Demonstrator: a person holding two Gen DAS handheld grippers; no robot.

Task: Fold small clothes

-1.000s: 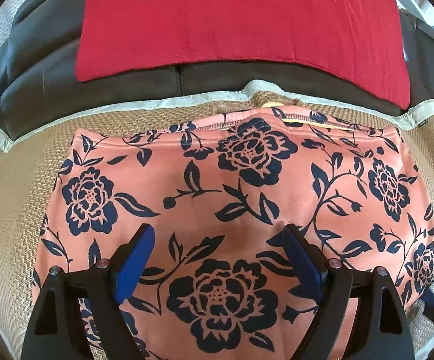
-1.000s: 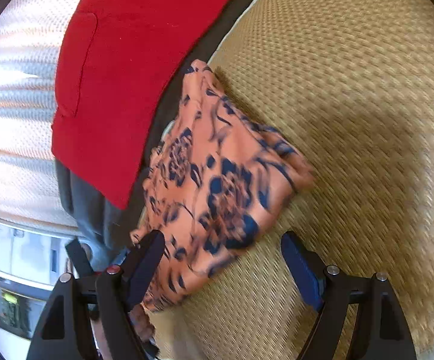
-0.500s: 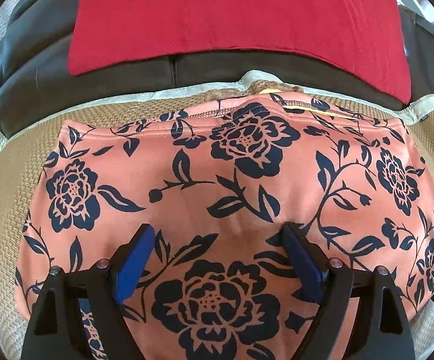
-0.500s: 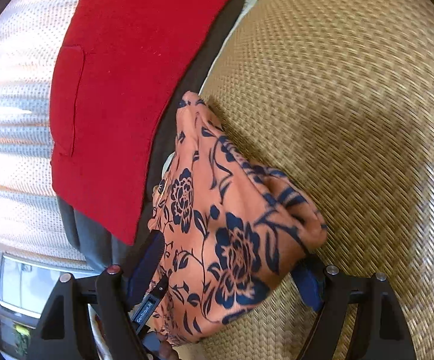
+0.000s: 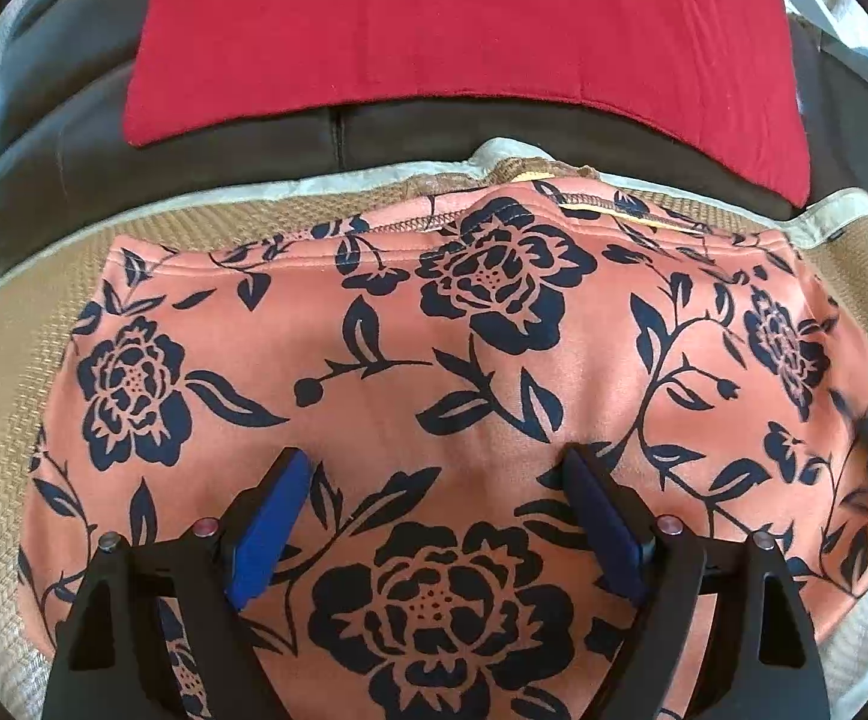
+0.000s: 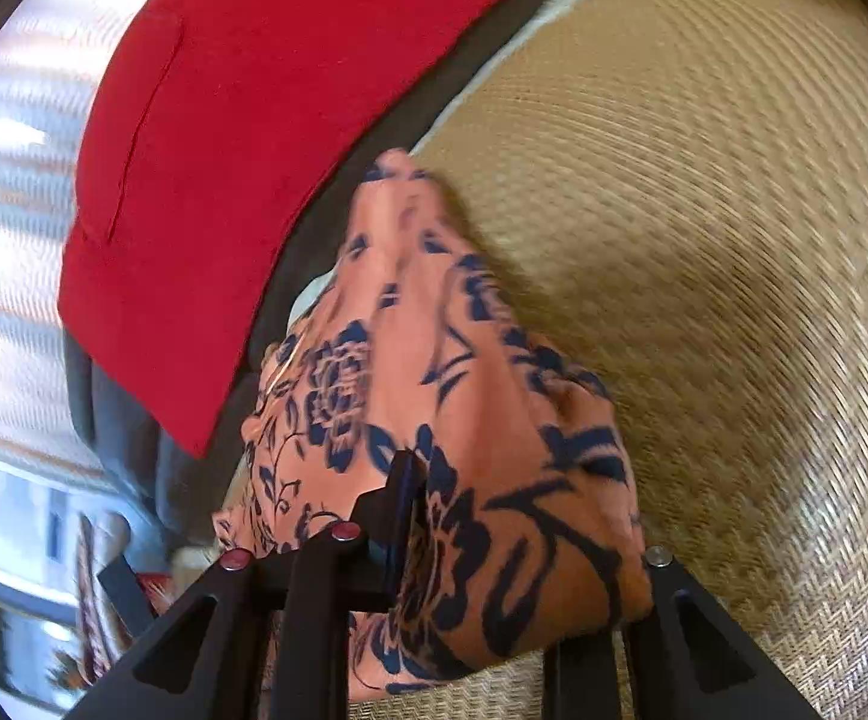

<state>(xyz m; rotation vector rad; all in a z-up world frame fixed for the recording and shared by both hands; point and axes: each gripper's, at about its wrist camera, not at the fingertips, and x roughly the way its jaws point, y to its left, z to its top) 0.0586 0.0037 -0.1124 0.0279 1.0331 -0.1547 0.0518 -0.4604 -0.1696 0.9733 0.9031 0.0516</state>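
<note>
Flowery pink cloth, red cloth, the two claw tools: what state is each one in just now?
Flowery pink cloth: spread flat on the woven mat, one end bunched and gripped.
Red cloth: lying flat, untouched.
Left gripper: open, over the cloth.
Right gripper: jaws just closed, clamped on the bunched end.

Floral garment (image 5: 434,360) on woven mat (image 5: 8,372), cloth (image 5: 464,30) behind, seemingly draped over sofa back (image 5: 44,144)

No text, label, brand, number or sign can be read in either view.
</note>
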